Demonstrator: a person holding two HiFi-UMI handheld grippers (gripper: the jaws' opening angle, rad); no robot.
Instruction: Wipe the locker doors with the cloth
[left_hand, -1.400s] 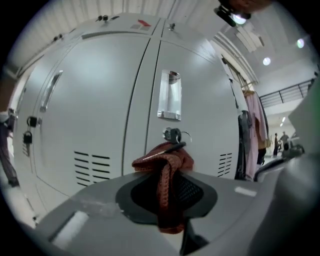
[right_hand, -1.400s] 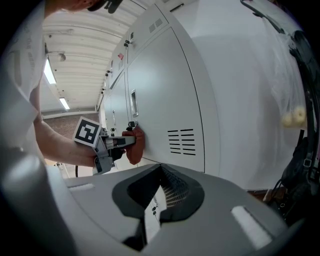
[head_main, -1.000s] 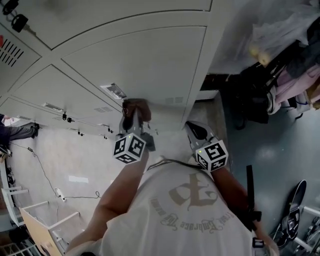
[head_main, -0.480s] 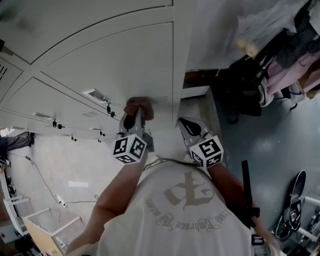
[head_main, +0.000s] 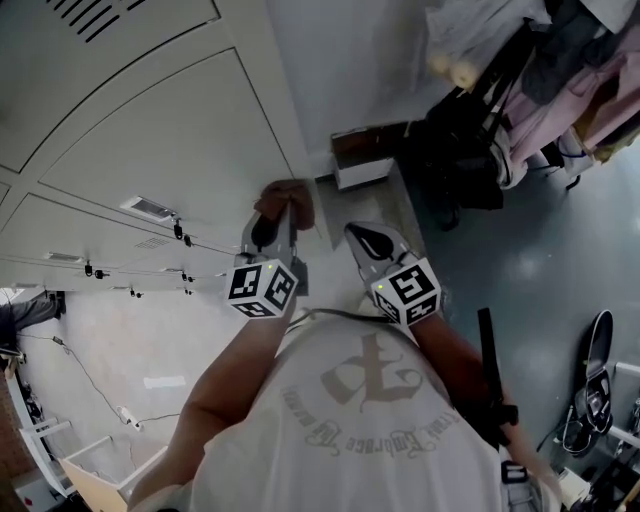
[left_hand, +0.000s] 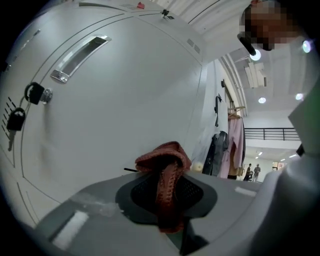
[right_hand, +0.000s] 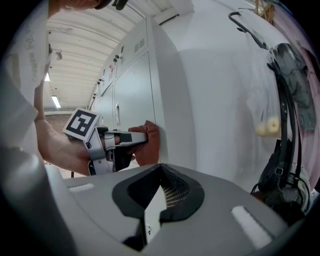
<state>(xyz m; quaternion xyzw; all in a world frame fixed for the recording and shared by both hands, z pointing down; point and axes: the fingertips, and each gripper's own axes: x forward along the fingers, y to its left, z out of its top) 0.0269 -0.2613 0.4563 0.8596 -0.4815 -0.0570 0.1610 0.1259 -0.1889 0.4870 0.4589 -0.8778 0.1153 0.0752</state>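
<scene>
Grey locker doors (head_main: 150, 130) fill left and far side of head view; rightmost door meets the bank's end panel, grey floor (head_main: 540, 270) to the right. Person's pale shirt (head_main: 360, 420) at near edge, both arms reaching fwd. Hanging clothes (head_main: 560, 90) and a dark bag (head_main: 465, 160) far right by the wall. Left tool (head_main: 280, 215) pinches the reddish-brown knit cloth (left_hand: 164, 159) between its jaws; cloth bunched over the tips and pressed flat on the rightmost door, low and close to its right edge. Right tool (right_hand: 160, 167) just right of the left one, jaws pressed together w/ nothing between, pointing at the end panel, apart from the cloth. Marker cubes on each tool: left (head_main: 261, 287), right (head_main: 412, 292). Left gripper view shows a recessed handle (left_hand: 80, 59) and two padlocks (left_hand: 35, 92) on the door's left side, well apart from cloth.
</scene>
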